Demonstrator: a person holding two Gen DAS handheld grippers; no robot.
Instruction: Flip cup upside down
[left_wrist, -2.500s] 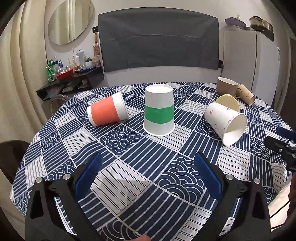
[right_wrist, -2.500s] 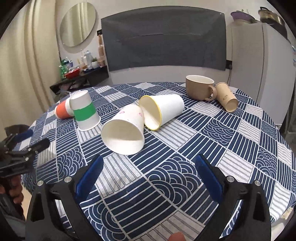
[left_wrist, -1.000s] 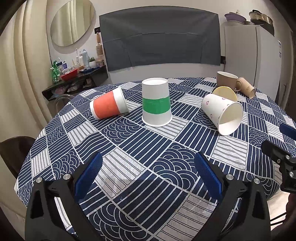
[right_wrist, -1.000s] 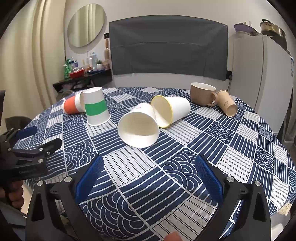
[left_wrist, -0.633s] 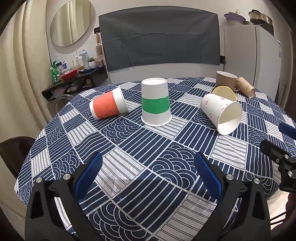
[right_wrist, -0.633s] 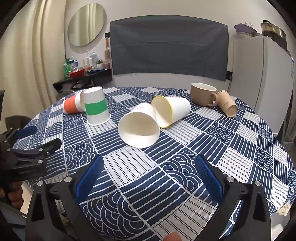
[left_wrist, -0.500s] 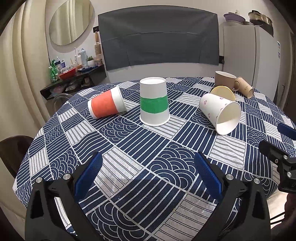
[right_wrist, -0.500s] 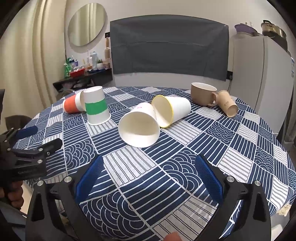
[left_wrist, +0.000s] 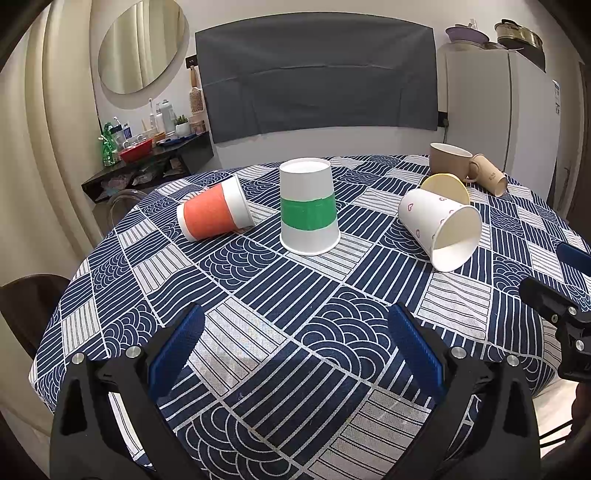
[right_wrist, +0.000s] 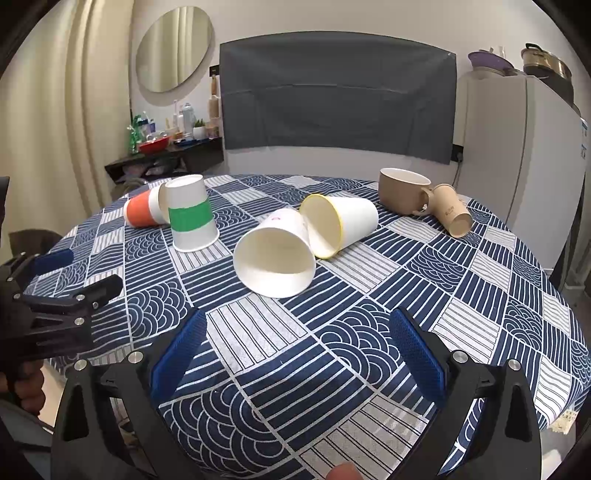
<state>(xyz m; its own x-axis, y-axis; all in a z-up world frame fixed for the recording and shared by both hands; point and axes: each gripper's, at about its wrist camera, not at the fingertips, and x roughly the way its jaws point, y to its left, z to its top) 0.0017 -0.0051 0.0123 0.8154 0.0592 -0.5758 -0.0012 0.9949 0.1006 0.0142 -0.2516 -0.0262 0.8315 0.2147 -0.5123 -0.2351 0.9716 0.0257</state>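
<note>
A white cup with a green band (left_wrist: 308, 206) stands upside down near the middle of the round table; it also shows in the right wrist view (right_wrist: 192, 218). An orange cup (left_wrist: 212, 214) lies on its side to its left. A white cup with pink hearts (left_wrist: 439, 227) lies on its side, mouth toward me, and shows in the right wrist view (right_wrist: 275, 254). A yellow-rimmed cup (right_wrist: 338, 223) lies behind it. My left gripper (left_wrist: 295, 345) and right gripper (right_wrist: 297, 349) are open and empty over the near table edge.
A brown mug (right_wrist: 402, 190) stands upright at the back right with a tan paper cup (right_wrist: 452, 214) lying beside it. The tablecloth (left_wrist: 258, 295) is blue and white. A shelf with bottles (left_wrist: 147, 147) is at the back left, a fridge (left_wrist: 517, 110) at the right.
Both grippers have drawn back a little from the table and stay open. The cups have not moved.
</note>
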